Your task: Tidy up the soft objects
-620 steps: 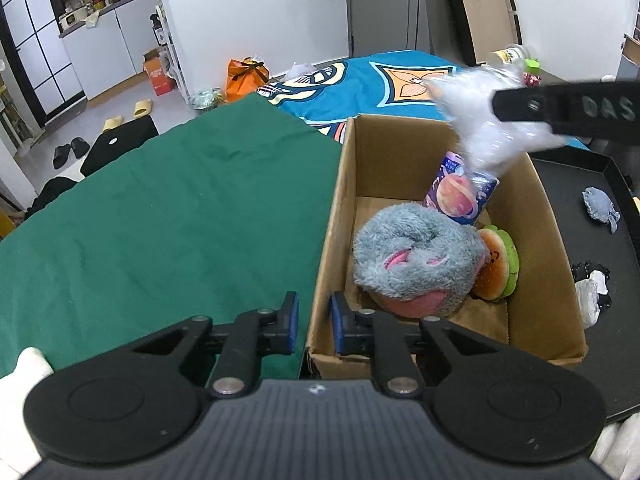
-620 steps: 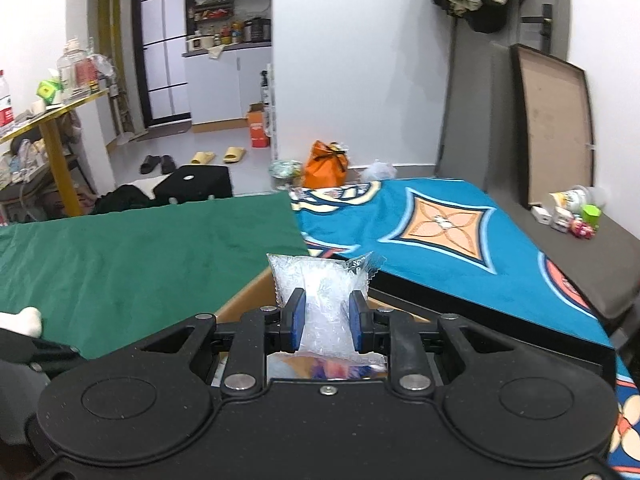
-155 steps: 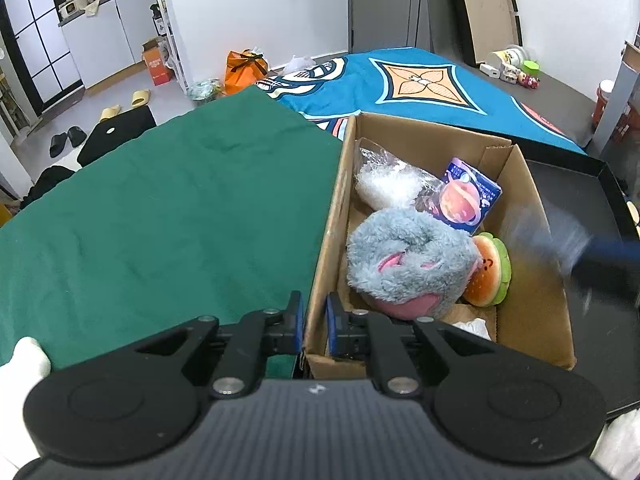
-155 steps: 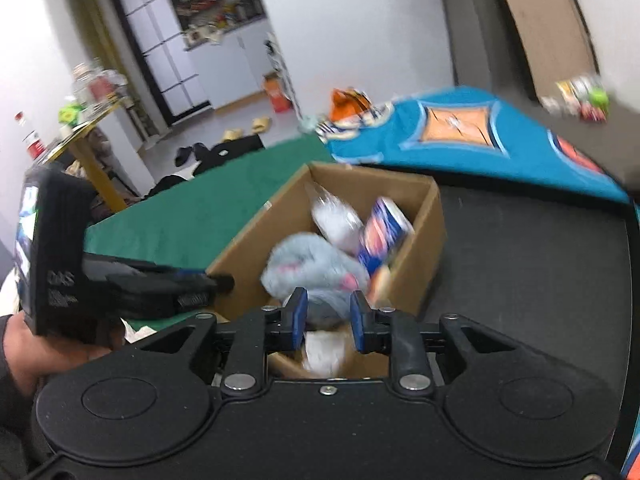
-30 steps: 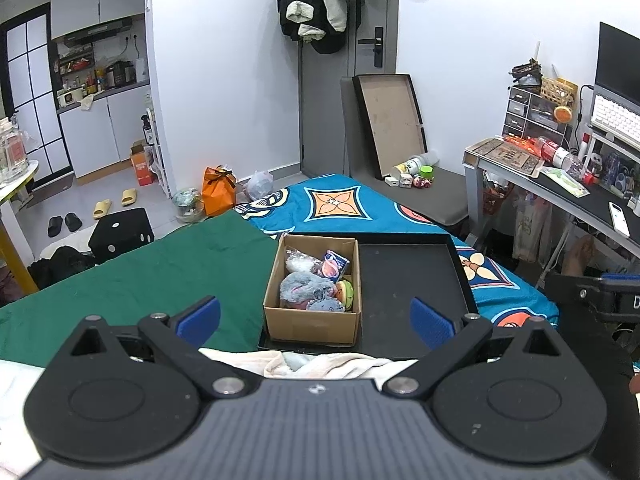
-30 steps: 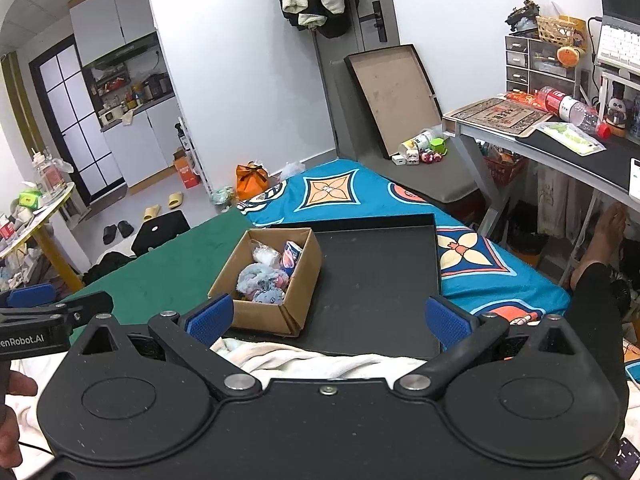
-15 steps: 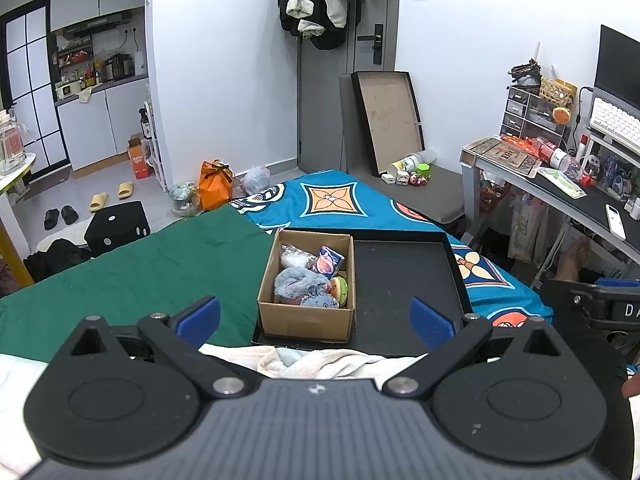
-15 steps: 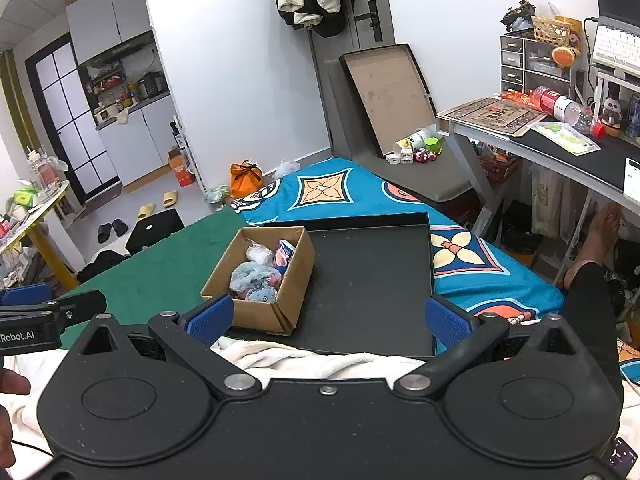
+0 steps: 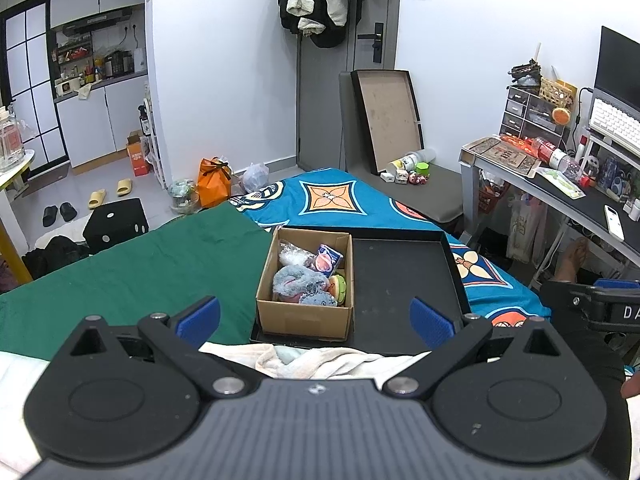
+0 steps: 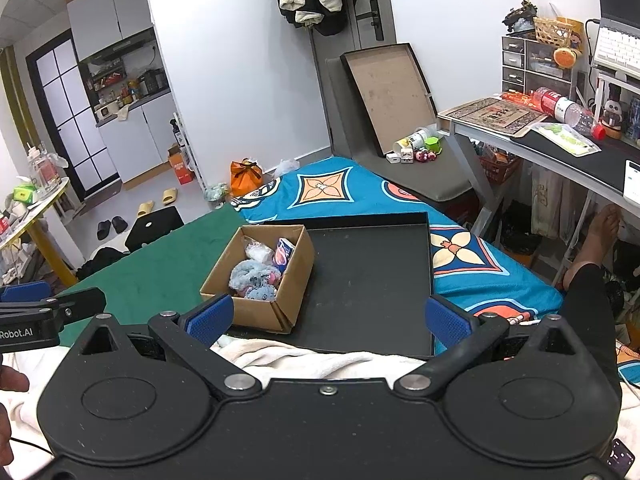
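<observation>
Your left claw [image 9: 314, 320] and right claw [image 10: 326, 318] hang spread wide and hold nothing, well back from the bed. Ahead, the cardboard box [image 9: 304, 314] sits at the left end of the black tray [image 9: 400, 276], holding the grey plush [image 9: 292, 282], burger toy [image 9: 340, 282] and clear bag [image 9: 292, 256].

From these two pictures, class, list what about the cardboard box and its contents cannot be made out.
- Box floor: hidden under the toys in both views.
- Print on the blue packet: too small.
- Anything beneath the grey plush: covered.
- Box near-left corner: hidden by a finger in the right wrist view.
- Tray's near edge: hidden by the white towel.
</observation>
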### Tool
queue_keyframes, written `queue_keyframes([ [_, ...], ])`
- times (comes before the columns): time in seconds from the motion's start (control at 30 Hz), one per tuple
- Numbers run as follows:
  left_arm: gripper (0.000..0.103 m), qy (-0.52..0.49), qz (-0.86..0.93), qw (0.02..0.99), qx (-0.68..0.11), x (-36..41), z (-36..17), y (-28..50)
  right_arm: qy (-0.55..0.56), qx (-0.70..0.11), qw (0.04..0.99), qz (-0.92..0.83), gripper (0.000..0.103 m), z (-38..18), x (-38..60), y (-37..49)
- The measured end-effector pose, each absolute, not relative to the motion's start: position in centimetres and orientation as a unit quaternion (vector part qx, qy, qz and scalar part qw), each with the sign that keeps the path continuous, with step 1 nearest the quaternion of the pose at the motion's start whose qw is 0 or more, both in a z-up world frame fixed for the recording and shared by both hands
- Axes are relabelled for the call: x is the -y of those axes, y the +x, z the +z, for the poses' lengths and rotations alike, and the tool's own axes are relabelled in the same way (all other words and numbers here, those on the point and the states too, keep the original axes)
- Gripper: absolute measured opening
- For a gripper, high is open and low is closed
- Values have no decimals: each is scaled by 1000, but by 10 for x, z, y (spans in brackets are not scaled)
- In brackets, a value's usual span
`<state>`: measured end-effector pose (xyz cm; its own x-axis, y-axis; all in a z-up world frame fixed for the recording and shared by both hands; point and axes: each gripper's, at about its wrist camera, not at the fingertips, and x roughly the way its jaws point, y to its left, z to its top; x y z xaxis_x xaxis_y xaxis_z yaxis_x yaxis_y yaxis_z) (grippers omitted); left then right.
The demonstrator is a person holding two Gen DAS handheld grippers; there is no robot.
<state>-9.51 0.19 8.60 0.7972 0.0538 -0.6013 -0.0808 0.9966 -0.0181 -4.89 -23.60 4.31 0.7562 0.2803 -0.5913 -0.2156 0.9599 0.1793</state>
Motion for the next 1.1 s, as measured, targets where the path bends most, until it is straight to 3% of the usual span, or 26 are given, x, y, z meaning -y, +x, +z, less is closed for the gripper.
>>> queue_keyframes([
  [1.1,101,-21,34,947,-319,1,82,-97,38,-324,936,130,103,45,234,-52],
])
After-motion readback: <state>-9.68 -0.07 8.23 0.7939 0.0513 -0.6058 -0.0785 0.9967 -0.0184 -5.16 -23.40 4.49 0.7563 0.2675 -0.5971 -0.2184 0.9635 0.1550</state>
